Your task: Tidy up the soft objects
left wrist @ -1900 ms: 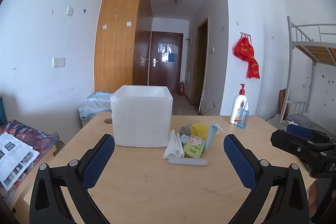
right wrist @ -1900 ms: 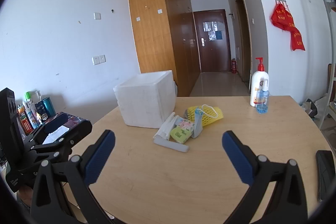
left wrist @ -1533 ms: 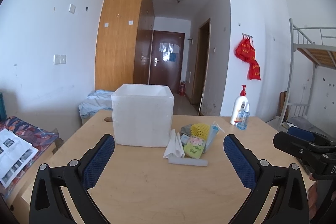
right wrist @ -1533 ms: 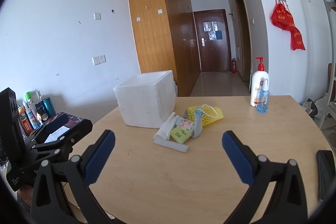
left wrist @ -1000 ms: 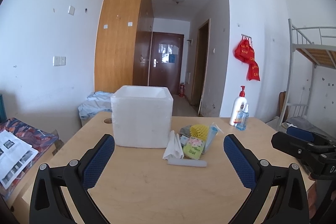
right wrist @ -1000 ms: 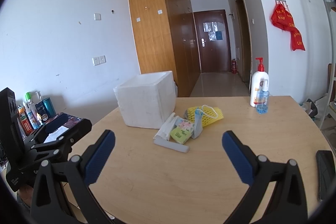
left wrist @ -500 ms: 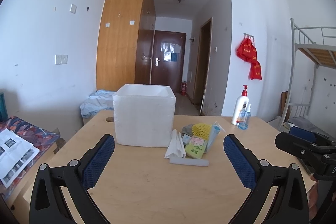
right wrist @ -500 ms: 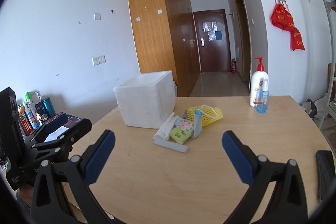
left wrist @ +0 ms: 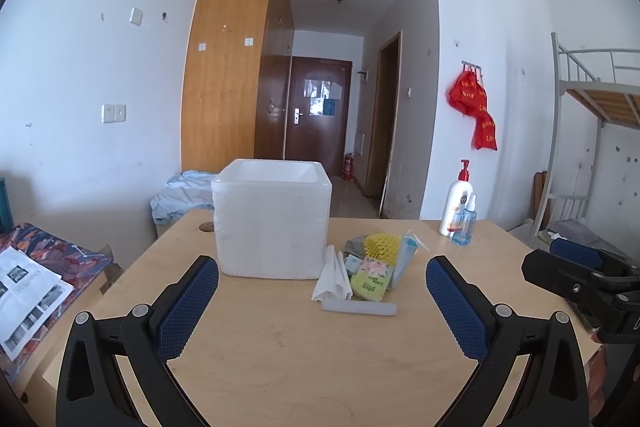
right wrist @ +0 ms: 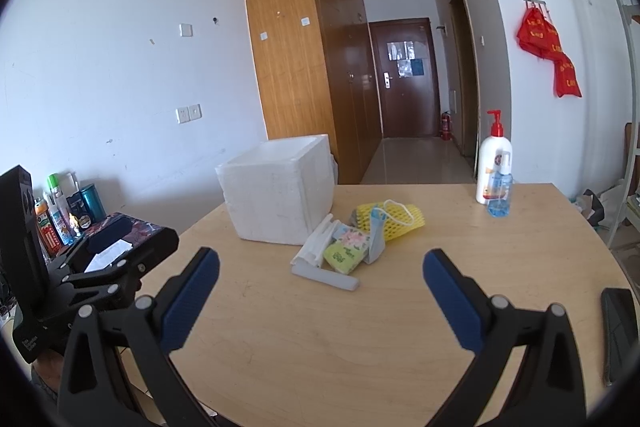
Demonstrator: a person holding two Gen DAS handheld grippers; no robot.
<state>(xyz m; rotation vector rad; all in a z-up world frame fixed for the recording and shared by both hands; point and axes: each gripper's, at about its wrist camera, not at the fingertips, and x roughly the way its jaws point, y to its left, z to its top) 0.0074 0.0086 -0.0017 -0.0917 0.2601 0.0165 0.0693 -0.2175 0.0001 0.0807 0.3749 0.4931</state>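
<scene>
Left wrist view: we hold the left gripper (left wrist: 322,285) and right gripper (right wrist: 321,283) wide, empty — the soft pile (left wrist: 366,269) waits at twelve o'clock, beside the open white foam box (left wrist: 272,223), presumably its bin.

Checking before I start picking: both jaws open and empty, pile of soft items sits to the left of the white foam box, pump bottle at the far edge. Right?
Not quite. The pile of soft items lies to the right of the white foam box, not the left; the left wrist view shows it. The rest holds: left gripper and right gripper have open, empty jaws, and the pump bottle stands at the far edge.
</scene>
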